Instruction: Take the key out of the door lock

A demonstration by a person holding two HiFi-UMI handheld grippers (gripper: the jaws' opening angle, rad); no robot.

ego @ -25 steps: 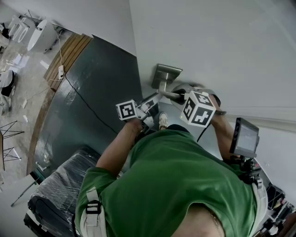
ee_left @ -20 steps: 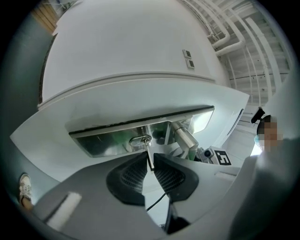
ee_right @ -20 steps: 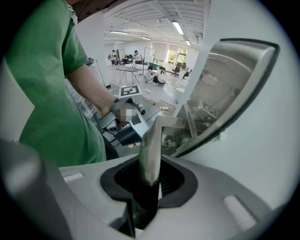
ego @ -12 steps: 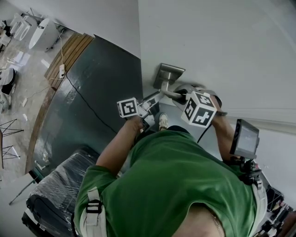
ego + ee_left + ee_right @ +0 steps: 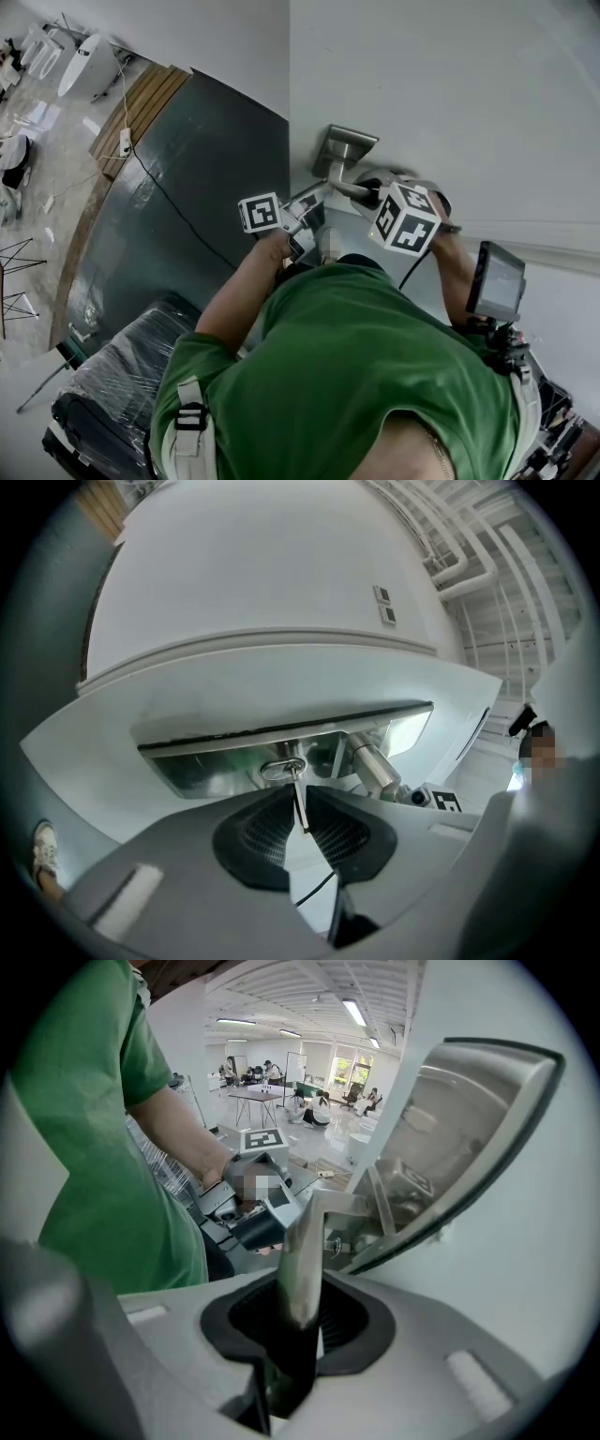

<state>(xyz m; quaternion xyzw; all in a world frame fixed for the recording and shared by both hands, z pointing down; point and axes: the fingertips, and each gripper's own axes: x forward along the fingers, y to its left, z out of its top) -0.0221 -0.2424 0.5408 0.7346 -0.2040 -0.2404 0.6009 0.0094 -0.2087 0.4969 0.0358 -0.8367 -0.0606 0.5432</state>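
We are seizing the key (image 5: 298, 803) — straight pull next.
Our left gripper (image 5: 301, 789) fingers (image 5: 267, 832), just closing, seemingly pinching it; right gripper (image 5: 300, 1307) clamping the handle (image 5: 305, 1237).

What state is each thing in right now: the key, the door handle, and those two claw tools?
key, in the lock, not yet out.
door handle, clamped by the right gripper.
left gripper, jaws have just been closing; shut on the key.
right gripper, shut on the door handle.
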